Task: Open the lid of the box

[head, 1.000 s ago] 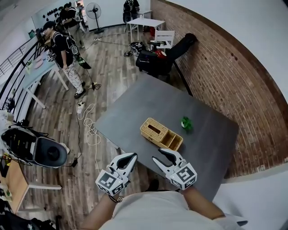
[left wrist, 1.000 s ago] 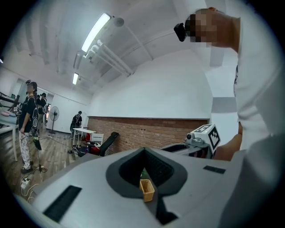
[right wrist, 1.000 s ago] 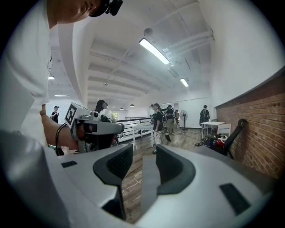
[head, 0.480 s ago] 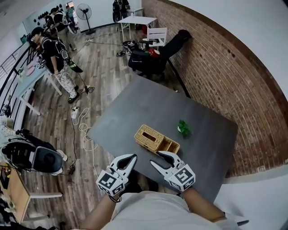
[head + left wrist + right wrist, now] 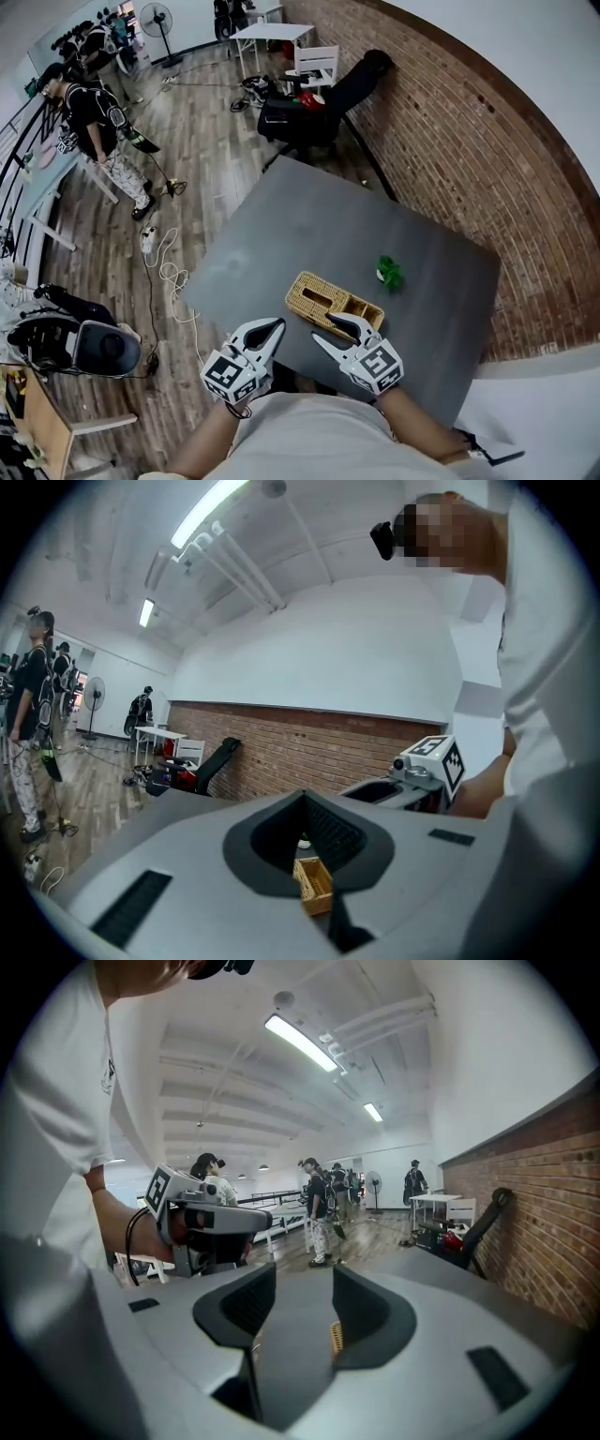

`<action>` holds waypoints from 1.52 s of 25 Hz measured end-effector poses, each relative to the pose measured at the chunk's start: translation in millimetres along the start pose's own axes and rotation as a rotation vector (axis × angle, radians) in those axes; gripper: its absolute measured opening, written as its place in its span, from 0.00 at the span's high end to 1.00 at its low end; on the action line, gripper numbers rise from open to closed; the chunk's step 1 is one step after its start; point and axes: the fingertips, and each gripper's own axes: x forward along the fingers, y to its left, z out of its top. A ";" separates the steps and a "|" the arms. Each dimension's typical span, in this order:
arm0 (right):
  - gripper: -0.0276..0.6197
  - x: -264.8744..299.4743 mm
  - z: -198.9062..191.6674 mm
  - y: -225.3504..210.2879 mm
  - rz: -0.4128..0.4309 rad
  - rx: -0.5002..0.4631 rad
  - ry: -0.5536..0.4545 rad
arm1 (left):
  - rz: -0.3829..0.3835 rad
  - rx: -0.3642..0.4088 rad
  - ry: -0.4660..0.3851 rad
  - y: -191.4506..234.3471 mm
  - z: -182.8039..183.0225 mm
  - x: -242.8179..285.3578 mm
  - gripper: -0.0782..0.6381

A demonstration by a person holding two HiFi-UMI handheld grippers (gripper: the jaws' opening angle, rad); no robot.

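A woven wicker box (image 5: 333, 305) lies on the grey table (image 5: 309, 225), its lid with a slot at the left end; its right end looks like an open compartment. My right gripper (image 5: 339, 330) hovers just in front of the box's near edge. Its jaws are opening and nothing is between them; a sliver of the box (image 5: 336, 1337) shows through the gap of that gripper (image 5: 305, 1283). My left gripper (image 5: 267, 330) hangs off the table's near-left edge, apart from the box. Its tips (image 5: 303, 803) meet, and the box (image 5: 314, 885) shows below them.
A small green object (image 5: 389, 273) lies on the table behind the box to the right. A brick wall (image 5: 450, 141) runs along the right. Beyond the table stand a white chair (image 5: 314, 66), a black bag (image 5: 286, 117) and a person (image 5: 94, 117) on the wooden floor.
Both grippers have come nearer to the box; the right one's tips now sit at its near edge. The right jaws stand slightly wider.
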 end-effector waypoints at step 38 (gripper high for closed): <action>0.58 121.5 -188.3 -56.3 -0.038 -0.022 0.519 | -0.187 -0.119 0.273 110.5 -123.6 62.4 0.88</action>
